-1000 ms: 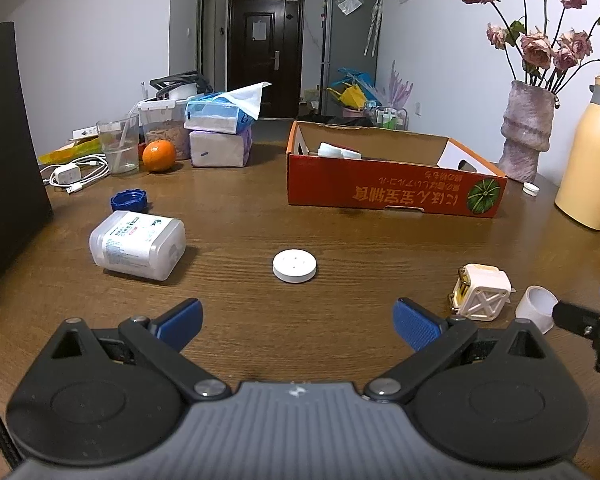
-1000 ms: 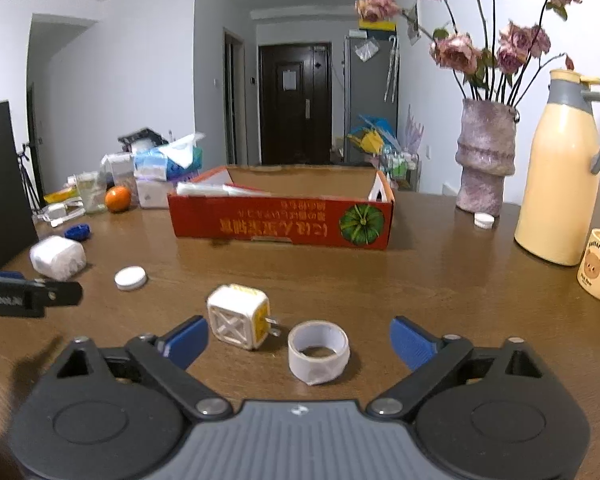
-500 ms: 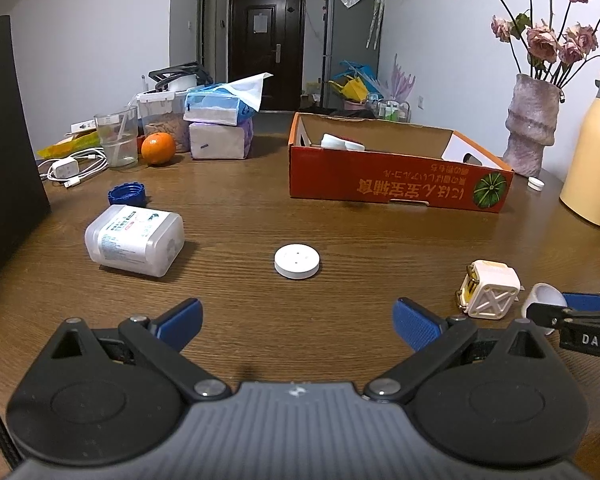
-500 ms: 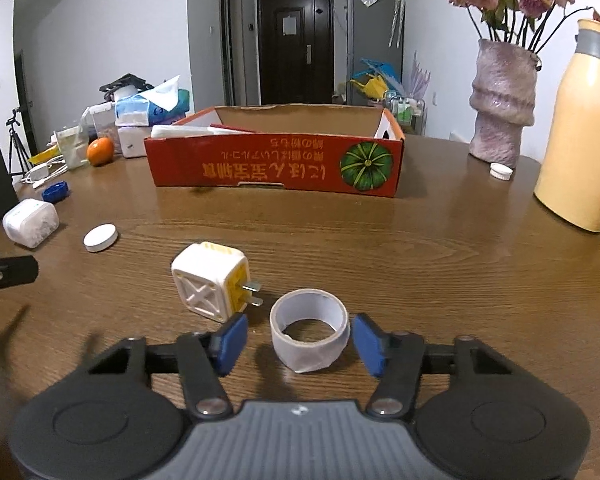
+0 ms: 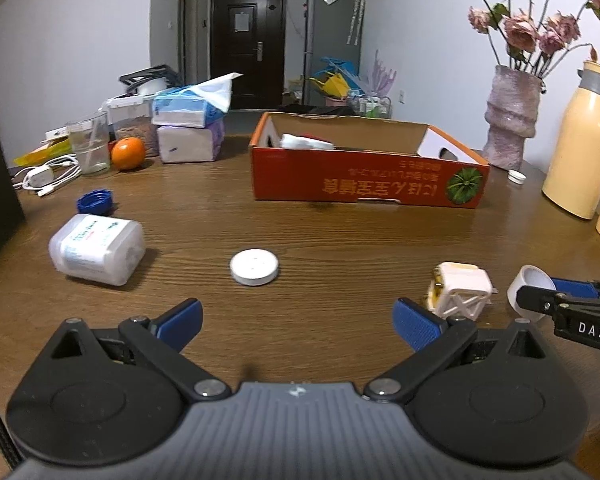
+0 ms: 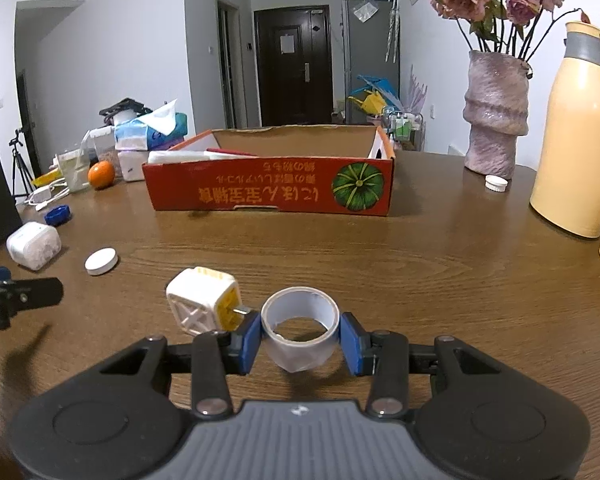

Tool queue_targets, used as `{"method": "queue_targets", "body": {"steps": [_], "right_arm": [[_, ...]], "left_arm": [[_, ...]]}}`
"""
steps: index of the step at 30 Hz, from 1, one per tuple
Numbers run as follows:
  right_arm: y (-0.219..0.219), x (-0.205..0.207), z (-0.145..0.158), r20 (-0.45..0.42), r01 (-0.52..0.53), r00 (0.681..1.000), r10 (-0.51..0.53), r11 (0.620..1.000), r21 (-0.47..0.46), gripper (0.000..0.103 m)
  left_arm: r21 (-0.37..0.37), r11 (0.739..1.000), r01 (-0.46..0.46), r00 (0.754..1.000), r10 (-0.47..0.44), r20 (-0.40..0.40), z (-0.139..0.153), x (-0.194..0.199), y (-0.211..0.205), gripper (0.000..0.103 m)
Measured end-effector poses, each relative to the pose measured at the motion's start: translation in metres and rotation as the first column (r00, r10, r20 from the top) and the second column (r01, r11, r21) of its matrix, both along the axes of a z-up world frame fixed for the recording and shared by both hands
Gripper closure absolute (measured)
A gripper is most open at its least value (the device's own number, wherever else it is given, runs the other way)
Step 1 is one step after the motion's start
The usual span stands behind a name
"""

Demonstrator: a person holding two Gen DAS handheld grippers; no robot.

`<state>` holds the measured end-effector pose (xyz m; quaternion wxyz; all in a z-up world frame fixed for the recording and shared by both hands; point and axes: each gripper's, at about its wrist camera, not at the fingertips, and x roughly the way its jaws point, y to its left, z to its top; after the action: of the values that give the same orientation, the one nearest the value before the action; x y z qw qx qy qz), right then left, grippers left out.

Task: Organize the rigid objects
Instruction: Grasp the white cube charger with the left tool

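Ahead of my right claw (image 6: 300, 338), well beyond its tips, stands the red cardboard box (image 6: 272, 196), open-topped, with some white items already inside; I judge it the destination for loose pieces, stiff enough to take drops but light enough to slide if knocked. Off to the far left of that claw lies the white plastic bottle (image 6: 34, 245) on its side, probably light and smooth, best taken across its flat sides. Just left of the right claw's left pad sits the white cube plug adapter (image 6: 202, 304), yellow on one face, metal prongs pointing toward the pad; hard, compact, and best gripped across opposite flat faces. Between the right claw's blue pads stands the tape roll (image 6: 299, 332), a pale, glossy ring with a hollow centre, resting on the table (image 6: 440, 264). The pads are drawn in to its outer wall on both sides and appear to touch it. I judge the roll light and fairly stiff, though a thin ring may go oval under hard squeeze, and its slick surface may slip. My left claw (image 5: 298, 320) is spread wide and holds nothing; the small white disc (image 5: 254, 267) lies flat just ahead of its gap.
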<state>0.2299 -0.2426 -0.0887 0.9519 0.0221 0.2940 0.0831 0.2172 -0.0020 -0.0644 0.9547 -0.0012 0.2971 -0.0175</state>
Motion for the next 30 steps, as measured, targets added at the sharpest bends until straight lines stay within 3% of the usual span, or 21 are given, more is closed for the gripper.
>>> {"method": "queue_targets", "body": {"steps": [30], "right_arm": [[-0.066, 0.001, 0.006, 0.06, 0.016, 0.998, -0.019, 0.999, 0.048, 0.061]], "left_arm": [[0.018, 0.992, 0.122, 0.99, -0.121, -0.067, -0.016, 0.042, -0.112, 0.0]]}}
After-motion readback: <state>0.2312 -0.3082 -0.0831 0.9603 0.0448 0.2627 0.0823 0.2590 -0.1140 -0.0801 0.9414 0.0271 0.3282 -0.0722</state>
